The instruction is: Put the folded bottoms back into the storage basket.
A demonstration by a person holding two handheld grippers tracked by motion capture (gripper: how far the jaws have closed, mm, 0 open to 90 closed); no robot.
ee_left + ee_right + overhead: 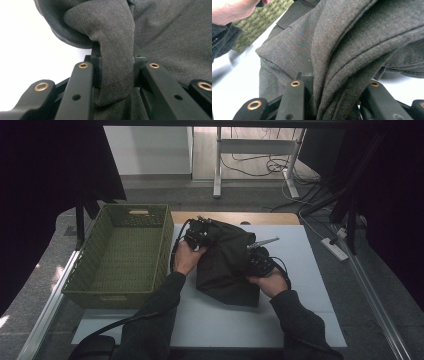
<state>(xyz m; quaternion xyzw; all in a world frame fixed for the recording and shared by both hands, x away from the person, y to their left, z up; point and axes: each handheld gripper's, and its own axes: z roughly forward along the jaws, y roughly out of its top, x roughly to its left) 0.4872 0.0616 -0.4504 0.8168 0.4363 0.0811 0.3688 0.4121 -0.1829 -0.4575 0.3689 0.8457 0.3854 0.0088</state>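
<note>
High view showing two sleeved forearms reaching in, right hand-held gripper (260, 258) clamping folds of a dark grey garment (225, 262) lying on the white table (300, 285), left hand-held gripper (197, 236) pinching its far edge, green woven basket (122, 252) sitting just beside.

Dark grey garment (227, 265), bunched on table

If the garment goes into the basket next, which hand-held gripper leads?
Probably left. The left hand-held gripper grips the dark garment right beside the green basket; the right hand-held gripper holds its far side.
</note>
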